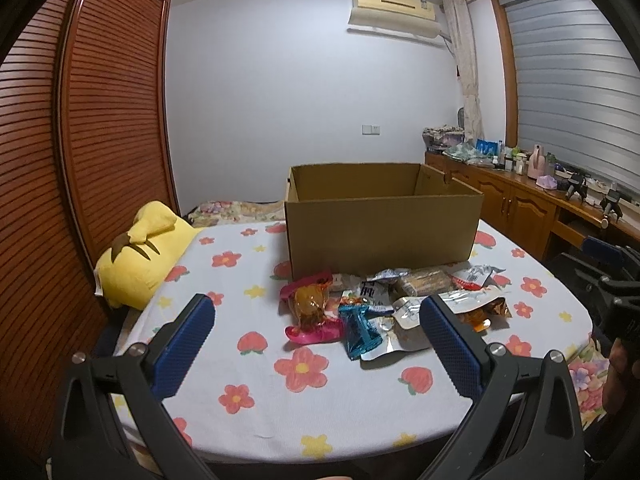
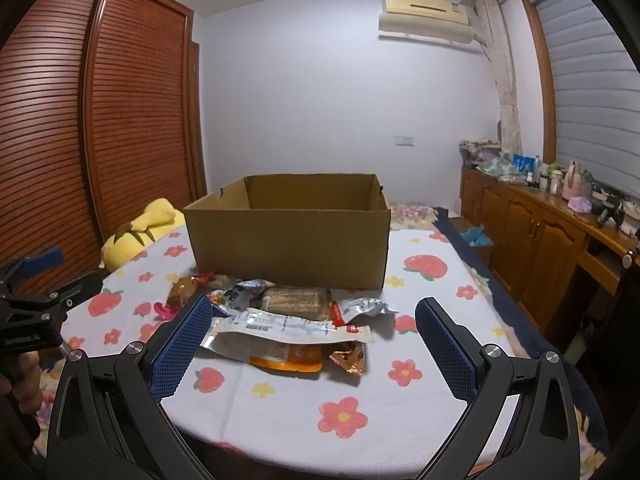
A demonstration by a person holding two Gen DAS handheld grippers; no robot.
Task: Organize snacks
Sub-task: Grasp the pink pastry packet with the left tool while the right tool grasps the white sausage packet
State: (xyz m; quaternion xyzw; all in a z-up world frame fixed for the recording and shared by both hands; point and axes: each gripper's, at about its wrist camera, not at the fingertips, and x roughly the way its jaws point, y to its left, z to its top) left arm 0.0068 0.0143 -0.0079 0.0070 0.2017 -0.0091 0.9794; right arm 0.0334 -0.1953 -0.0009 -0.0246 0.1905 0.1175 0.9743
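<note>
Box (image 1: 380, 232) interior hidden; snacks (image 2: 288, 320) overlap, labels unreadable.

My left wrist view low over the bed, box (image 1: 382, 216) at 12 o'clock, right view alongside (same snacks (image 2: 280, 320) shared), both near

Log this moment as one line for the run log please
left gripper open, empty | right gripper open, empty | snacks before cardboard box
</note>
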